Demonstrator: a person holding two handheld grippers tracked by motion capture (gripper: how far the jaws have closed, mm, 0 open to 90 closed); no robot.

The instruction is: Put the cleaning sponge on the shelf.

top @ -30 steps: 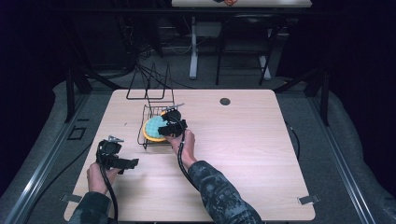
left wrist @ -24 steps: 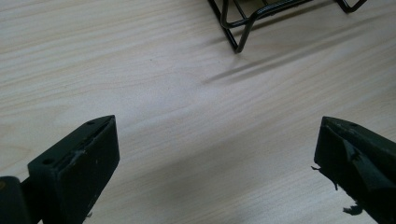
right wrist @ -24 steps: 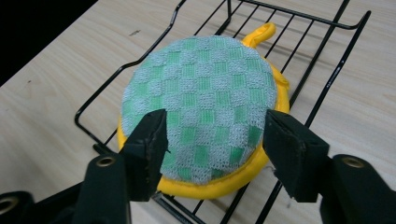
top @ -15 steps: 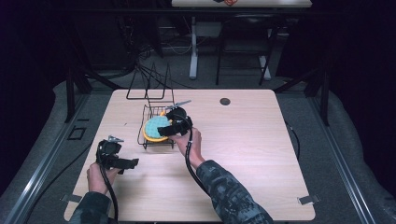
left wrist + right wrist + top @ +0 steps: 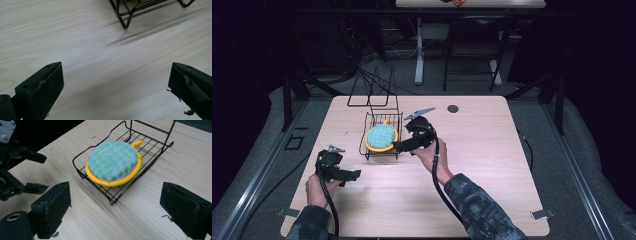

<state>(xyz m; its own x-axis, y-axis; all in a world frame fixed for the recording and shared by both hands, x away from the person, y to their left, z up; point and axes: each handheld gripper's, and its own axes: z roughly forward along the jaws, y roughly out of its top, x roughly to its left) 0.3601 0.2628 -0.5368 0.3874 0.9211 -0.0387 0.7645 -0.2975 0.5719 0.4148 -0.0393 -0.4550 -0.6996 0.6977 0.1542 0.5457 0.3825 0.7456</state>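
Round green-checked pad with a yellow rim [image 5: 113, 163] lying flat on the lower shelf of the black wire rack [image 5: 152, 160], little yellow loop poking out toward the rack's tall back frame. Same pad sitting in the rack [image 5: 368, 145] from the high view too [image 5: 381, 137], roughly mid-table, a bit left of centre on the wooden table [image 5: 492, 165]. Right gripper [image 5: 399, 146] hanging just off the rack's right side, jaws spread wide and only just finished opening up, nothing between them, not touching pad or wire. From the right gripper view [image 5: 115, 212], both black jaws standing well apart with the rack's near corner and bare wood in the gap, pad up beyond them and clear of both. Left gripper [image 5: 354, 174] parked near the rack's front-left, held low over the table, jaws also wide apart and gripping nothing. In the left gripper view [image 5: 115, 85], just plain wood grain between the jaws, with one bent foot of the rack [image 5: 127, 15] and its shadow further ahead, near but not touching. Also visible from the right gripper view at the rack's left: the left gripper's open black jaws [image 5: 35, 172]. Small dark round thing [image 5: 453, 108] on the table well off to the rack's right, near the far edge; too small to tell what exactly.
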